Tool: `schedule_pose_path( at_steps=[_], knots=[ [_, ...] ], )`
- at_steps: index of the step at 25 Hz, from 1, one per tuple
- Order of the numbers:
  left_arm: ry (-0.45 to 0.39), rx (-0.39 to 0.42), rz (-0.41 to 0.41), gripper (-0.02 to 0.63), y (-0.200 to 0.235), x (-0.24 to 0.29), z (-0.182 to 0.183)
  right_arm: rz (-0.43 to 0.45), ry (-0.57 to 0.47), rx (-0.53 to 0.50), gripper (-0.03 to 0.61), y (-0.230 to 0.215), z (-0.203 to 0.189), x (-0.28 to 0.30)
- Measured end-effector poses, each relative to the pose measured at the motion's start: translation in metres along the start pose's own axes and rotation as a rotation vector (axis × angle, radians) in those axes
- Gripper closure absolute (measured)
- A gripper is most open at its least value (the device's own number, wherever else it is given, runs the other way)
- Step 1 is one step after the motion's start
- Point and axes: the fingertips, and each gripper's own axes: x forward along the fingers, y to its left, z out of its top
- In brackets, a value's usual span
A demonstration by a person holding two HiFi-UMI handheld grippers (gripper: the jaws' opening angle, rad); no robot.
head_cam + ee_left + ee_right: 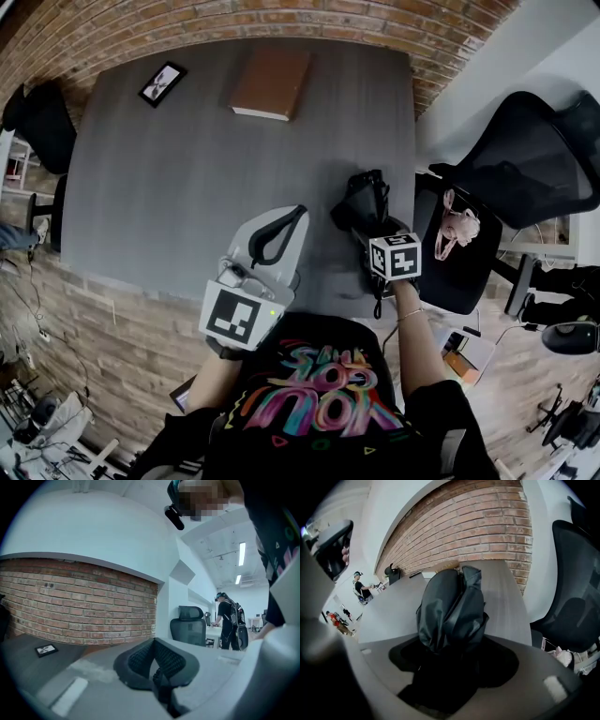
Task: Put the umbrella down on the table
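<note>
**Grey table (187,169) seen from above, with a brick wall beyond it.**

- **Upper left:** a small framed picture (162,82) lies flat.
- **Top centre:** a brown book (272,82) also lies flat.
- **Lower centre-left:** the left gripper (292,217) is held roughly level over the near edge of the table. Its jaws are drawn together at the tips with nothing between them, and it takes no part in the work.
- **Centre right:** the right gripper (373,225) tilts downward, with the folded black umbrella (450,606) between its jaws. In its own view the jaws stand wide and clear of the fabric on both sides, so the umbrella looks released rather than clamped. It lies near the table's right edge, pointing away from the person toward the wall. It appears to rest on the tabletop, though the contact underneath is hidden.
- **Far right:** a black office chair (525,159) stands off the table.

**Step in hand, as judged:** the letting-go that ends the set-down.

**Next move:** draw the right gripper straight back along the umbrella's line. The jaws should be held wide, so that neither pad drags the fabric or nudges the umbrella toward the nearby edge.
</note>
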Motion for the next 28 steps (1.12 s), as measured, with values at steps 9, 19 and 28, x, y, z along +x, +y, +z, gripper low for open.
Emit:
schedule_pose_path(
  at_steps=[9,19,28],
  knots=[
    [-0.005,0.008,-0.013,0.615,-0.005,-0.002,-0.001,-0.07,0.021,-0.057,0.276,0.002,-0.002,0.004],
    [-0.02,0.014,-0.025,0.615,-0.009,-0.002,0.005,-0.038,0.017,-0.036,0.268,-0.001,-0.003,0.002],
    [-0.048,0.02,-0.025,0.615,-0.007,-0.003,0.015,-0.044,-0.036,-0.007,0.265,-0.003,0.005,-0.028]
  ],
)
